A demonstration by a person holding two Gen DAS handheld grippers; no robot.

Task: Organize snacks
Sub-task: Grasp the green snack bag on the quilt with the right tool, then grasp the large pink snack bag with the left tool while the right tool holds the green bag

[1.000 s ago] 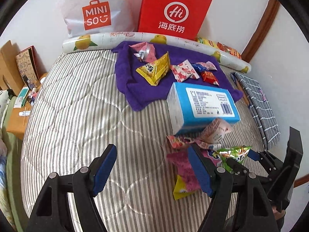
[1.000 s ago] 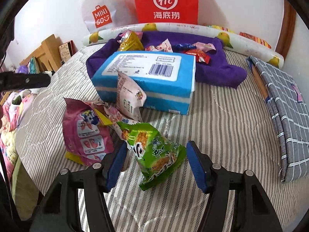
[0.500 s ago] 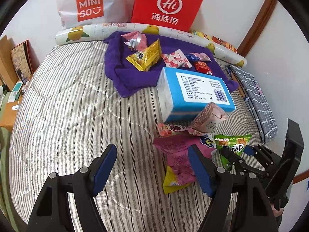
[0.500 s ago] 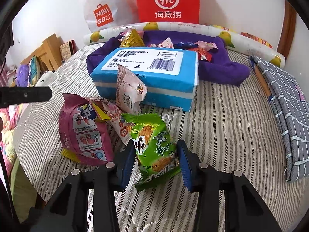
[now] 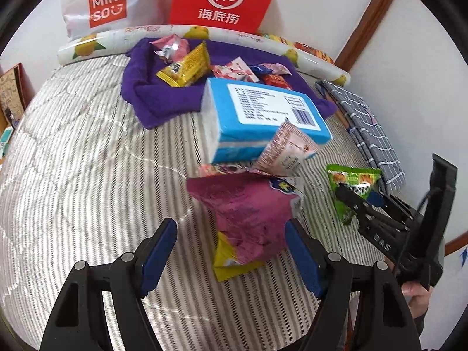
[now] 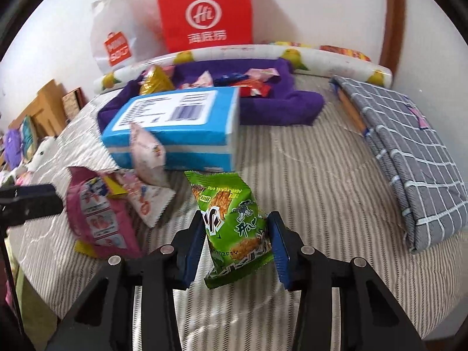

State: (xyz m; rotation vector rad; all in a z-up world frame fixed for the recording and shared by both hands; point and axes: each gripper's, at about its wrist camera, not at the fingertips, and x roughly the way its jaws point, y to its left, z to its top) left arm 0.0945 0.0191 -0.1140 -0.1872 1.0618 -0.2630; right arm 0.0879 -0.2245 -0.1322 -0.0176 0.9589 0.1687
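Note:
My right gripper (image 6: pixel 235 238) is shut on a green snack bag (image 6: pixel 232 225) and holds it above the striped bed; it also shows in the left wrist view (image 5: pixel 352 191). My left gripper (image 5: pixel 231 244) is open, its jaws either side of a pink snack bag (image 5: pixel 248 210) that lies on a yellow packet (image 5: pixel 231 259). A pale pink packet (image 5: pixel 285 150) leans on the blue tissue box (image 5: pixel 263 117). Several small snacks, among them a yellow bag (image 5: pixel 187 67), lie on the purple towel (image 5: pixel 158 96) behind.
A red paper bag (image 5: pixel 222 0) and a white MINISO bag (image 5: pixel 105 8) stand against the wall behind a rolled fruit-print mat (image 5: pixel 263 44). A folded grey checked cloth (image 6: pixel 415 152) lies at the right. The bed's edge drops off at the left.
My right gripper closed on the green bag and lifted it off the bed. My left gripper moved forward and right toward the pink bag, still open.

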